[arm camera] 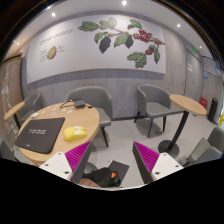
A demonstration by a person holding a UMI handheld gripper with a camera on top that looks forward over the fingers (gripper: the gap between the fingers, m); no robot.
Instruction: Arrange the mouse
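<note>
A yellow mouse (pixel 74 131) lies on a round wooden table (pixel 80 117), just right of a black flat laptop or mat (pixel 38 132). My gripper (pixel 112 152) is held well back from the table, to its right and above the floor. Its fingers are wide apart with nothing between the magenta pads (pixel 76 157). The mouse is beyond and to the left of the left finger.
Grey chairs (pixel 93 99) (pixel 154 100) stand behind the table, and a second round table (pixel 188 104) stands at the right. A black object with an orange spot (pixel 106 177) lies low between the fingers. Grey floor (pixel 125 135) stretches ahead.
</note>
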